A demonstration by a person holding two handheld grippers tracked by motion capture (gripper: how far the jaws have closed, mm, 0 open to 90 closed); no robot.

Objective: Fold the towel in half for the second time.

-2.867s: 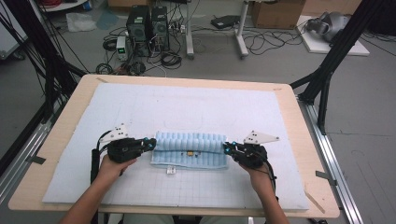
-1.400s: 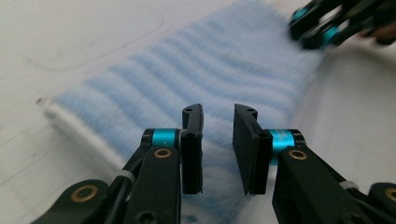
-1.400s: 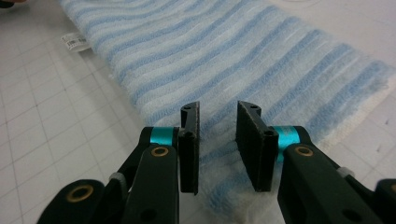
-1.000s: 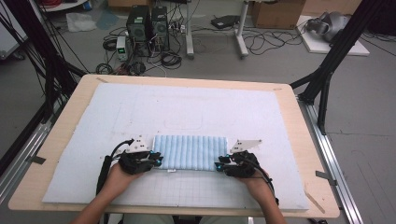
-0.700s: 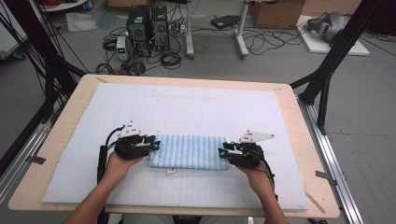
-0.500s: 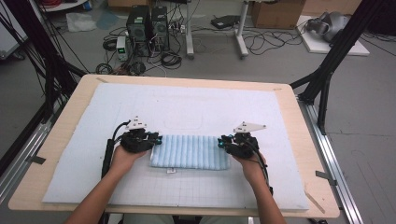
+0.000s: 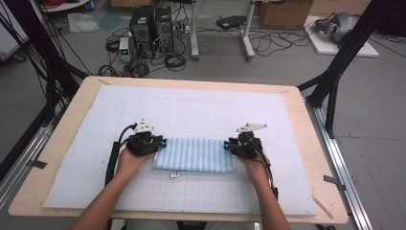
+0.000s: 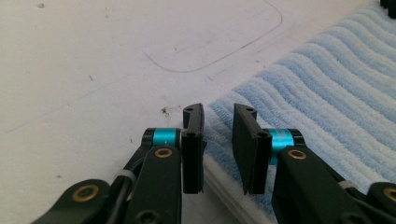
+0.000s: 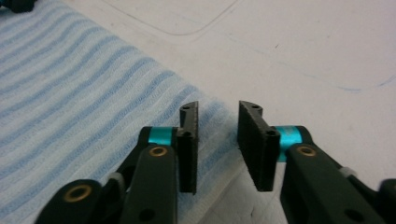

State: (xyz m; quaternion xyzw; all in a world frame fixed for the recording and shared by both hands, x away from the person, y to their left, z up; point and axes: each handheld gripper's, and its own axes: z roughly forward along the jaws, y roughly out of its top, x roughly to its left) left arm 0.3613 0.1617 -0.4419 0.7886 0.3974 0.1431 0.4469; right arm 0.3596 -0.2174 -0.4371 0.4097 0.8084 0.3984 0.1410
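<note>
A light blue ribbed towel (image 7: 194,155) lies folded flat on the white mat (image 7: 201,103). My left gripper (image 7: 160,143) sits at its far left corner and my right gripper (image 7: 227,145) at its far right corner. In the left gripper view the jaws (image 8: 218,112) stand apart over the towel's corner (image 8: 327,93), with a clear gap between the pads. The right gripper view shows the same: parted jaws (image 9: 218,109) above the towel's corner (image 9: 70,84). Both pairs of jaws have just been opening, and the cloth lies under them, not pinched.
The mat covers most of a wooden table (image 7: 313,143). A faint rounded outline (image 7: 189,125) is drawn on the mat just beyond the towel. A small white tag (image 7: 175,175) pokes out at the towel's near edge. Cables and computer boxes lie on the floor beyond.
Both hands carried the towel's near edge away from the person to its far edge, folding it over. In the last half second they stayed at the far corners.
</note>
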